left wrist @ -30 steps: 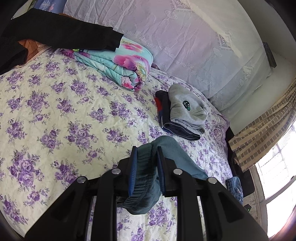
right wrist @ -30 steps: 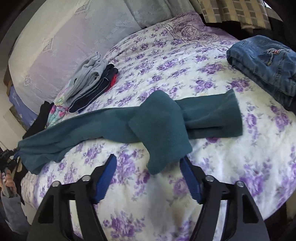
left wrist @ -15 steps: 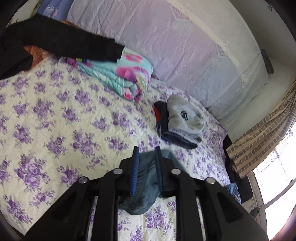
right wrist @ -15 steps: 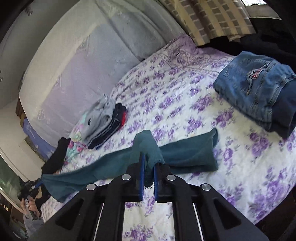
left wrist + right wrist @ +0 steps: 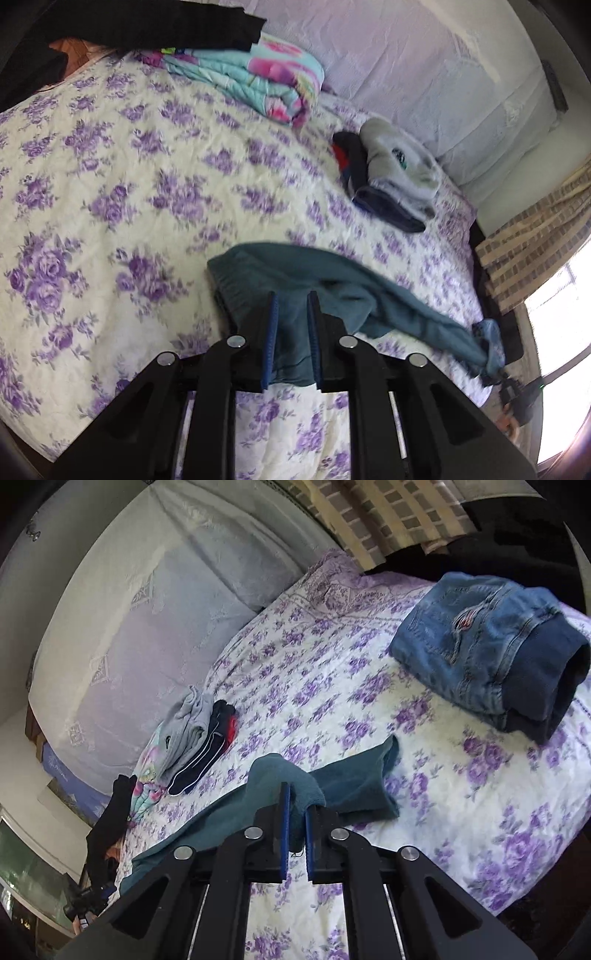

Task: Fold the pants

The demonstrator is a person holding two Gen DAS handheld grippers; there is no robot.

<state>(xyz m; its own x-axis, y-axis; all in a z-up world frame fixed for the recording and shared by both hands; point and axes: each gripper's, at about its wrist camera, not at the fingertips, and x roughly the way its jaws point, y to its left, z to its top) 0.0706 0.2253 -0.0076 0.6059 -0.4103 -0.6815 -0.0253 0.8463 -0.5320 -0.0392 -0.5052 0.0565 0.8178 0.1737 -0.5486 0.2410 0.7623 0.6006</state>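
Teal fleece pants (image 5: 325, 291) lie stretched across a purple-flowered bedspread (image 5: 110, 206). My left gripper (image 5: 291, 299) is shut on the waistband end, which bunches out past its blue pads. My right gripper (image 5: 296, 797) is shut on a raised fold of the same pants (image 5: 354, 779) near the leg end. The loose leg cuff lies flat to the right of that gripper. The rest of the pants runs off to the lower left in the right wrist view.
A folded grey and navy clothes pile (image 5: 391, 177) and a floral quilt (image 5: 258, 74) lie near the headboard. Folded blue jeans (image 5: 491, 653) sit at the bed's right side. A black garment (image 5: 129, 29) hangs at the far left. Curtains (image 5: 535, 236) border the window.
My right gripper closed on the pants fold a second ago and has lifted it. My left gripper has swung, keeping its hold, and more of the waistband now shows spread on the bed.
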